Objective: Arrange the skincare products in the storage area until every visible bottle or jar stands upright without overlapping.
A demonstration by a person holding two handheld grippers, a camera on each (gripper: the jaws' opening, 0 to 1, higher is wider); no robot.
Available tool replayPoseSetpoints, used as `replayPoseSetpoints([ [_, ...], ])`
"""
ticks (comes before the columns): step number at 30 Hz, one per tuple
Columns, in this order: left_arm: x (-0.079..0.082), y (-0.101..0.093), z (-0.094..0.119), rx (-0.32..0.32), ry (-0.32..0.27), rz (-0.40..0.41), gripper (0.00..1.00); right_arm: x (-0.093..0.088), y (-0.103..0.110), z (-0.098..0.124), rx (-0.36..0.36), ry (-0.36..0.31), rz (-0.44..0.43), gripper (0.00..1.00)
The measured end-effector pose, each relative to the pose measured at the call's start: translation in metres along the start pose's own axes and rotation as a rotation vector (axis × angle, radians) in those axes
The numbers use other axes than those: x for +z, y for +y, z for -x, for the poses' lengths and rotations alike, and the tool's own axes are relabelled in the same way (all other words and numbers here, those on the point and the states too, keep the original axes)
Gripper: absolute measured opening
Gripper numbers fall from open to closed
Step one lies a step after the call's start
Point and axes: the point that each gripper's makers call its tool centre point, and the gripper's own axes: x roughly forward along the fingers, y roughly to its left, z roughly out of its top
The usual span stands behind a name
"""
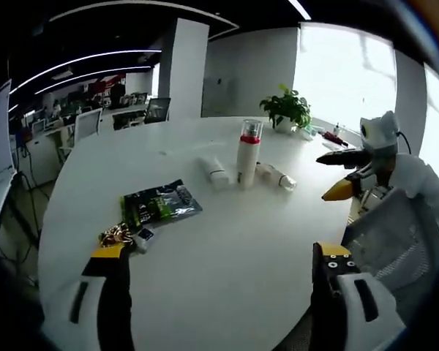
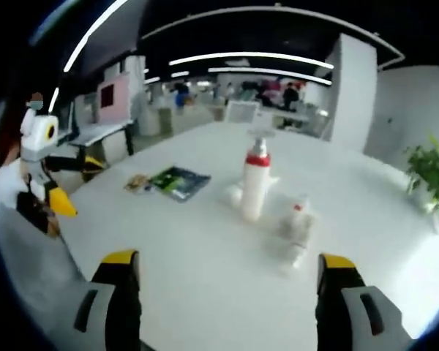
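A tall white bottle with a red band and clear cap stands upright mid-table. Beside it lie a white tube on one side and a small clear bottle on the other. My left gripper is open and empty, well short of them. My right gripper enters from the right, jaws apart. In the right gripper view the tall bottle stands ahead, with the small bottle lying near it and the tube behind. The right gripper is open and empty, and the left gripper hangs open at the left.
On the white round table lie a green packet and a small gold item, seen again as the packet and gold item. A potted plant stands at the far edge. A white mesh chair is at the right.
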Motion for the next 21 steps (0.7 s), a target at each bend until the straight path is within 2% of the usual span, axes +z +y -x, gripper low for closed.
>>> replayPoseSetpoints([
  [5, 0.003, 0.007, 0.002, 0.021, -0.016, 0.022, 0.99, 0.001, 0.006, -0.002, 0.011, 0.002, 0.016, 1.00],
  [9, 0.003, 0.002, -0.001, -0.006, -0.007, 0.034, 0.99, -0.004, 0.005, -0.005, 0.016, 0.031, 0.027, 1.00],
  [12, 0.009, 0.006, -0.004, 0.004, -0.013, 0.006, 0.99, 0.008, 0.002, -0.008, 0.013, -0.010, 0.028, 1.00],
  [14, 0.010, 0.008, -0.006, 0.010, -0.016, 0.022, 0.99, 0.013, 0.003, -0.010, 0.027, -0.023, 0.011, 1.00],
  [17, 0.003, 0.011, -0.006, 0.012, 0.006, 0.047, 0.99, 0.009, 0.006, -0.012, 0.032, -0.009, 0.034, 1.00],
  [19, 0.003, 0.010, -0.006, 0.011, 0.008, 0.053, 0.99, 0.007, 0.007, -0.013, 0.037, 0.006, 0.065, 1.00],
  [21, 0.005, 0.011, -0.008, 0.009, 0.002, 0.053, 0.99, 0.010, 0.005, -0.013, 0.031, -0.009, 0.061, 1.00],
])
